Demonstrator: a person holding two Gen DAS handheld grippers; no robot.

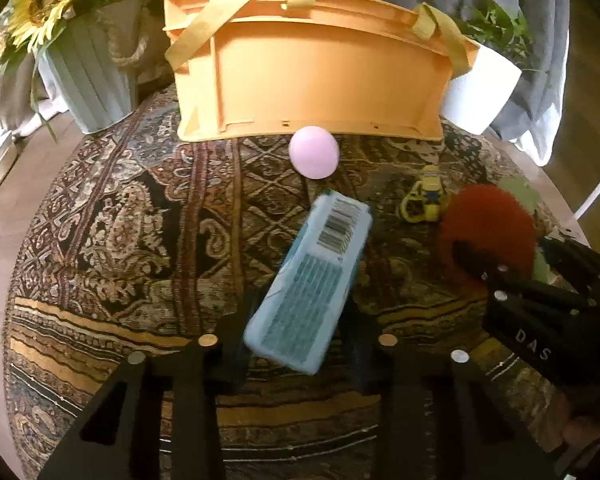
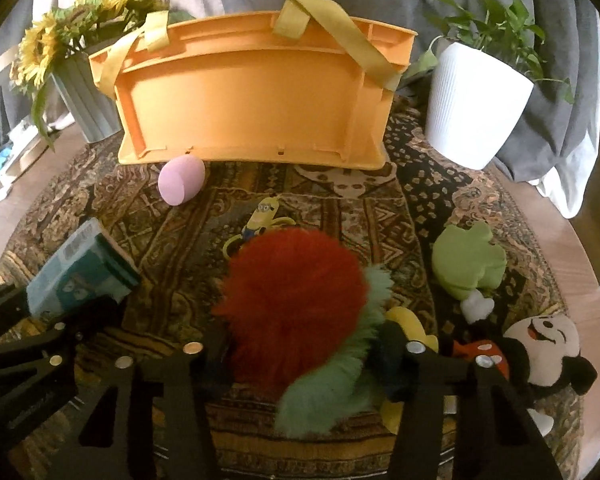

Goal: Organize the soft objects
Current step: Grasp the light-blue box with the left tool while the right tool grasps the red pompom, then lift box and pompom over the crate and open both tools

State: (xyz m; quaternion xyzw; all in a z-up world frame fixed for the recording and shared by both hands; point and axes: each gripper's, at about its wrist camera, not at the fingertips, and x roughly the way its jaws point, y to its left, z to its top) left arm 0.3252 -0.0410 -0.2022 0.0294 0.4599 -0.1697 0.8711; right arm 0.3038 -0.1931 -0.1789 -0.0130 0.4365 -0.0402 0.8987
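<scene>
Patterned rug (image 1: pixel 140 240), tissue pack (image 1: pixel 312 280) between left tongs (image 1: pixel 296 344), gripped

One crate (image 2: pixel 252 104), one pink ball (image 2: pixel 180 180), two plant pots (image 2: pixel 472 108), four plush toys (image 2: pixel 296 304).

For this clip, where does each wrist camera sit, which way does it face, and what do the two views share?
Left wrist: on the left gripper, angled down at the blue packet it grips, orange crate beyond; right gripper at right.
Right wrist: on the right gripper, angled down at the red fluffy toy it grips; left gripper at left.
Shared: crate, pink ball, minion figure, patterned cloth.
</scene>
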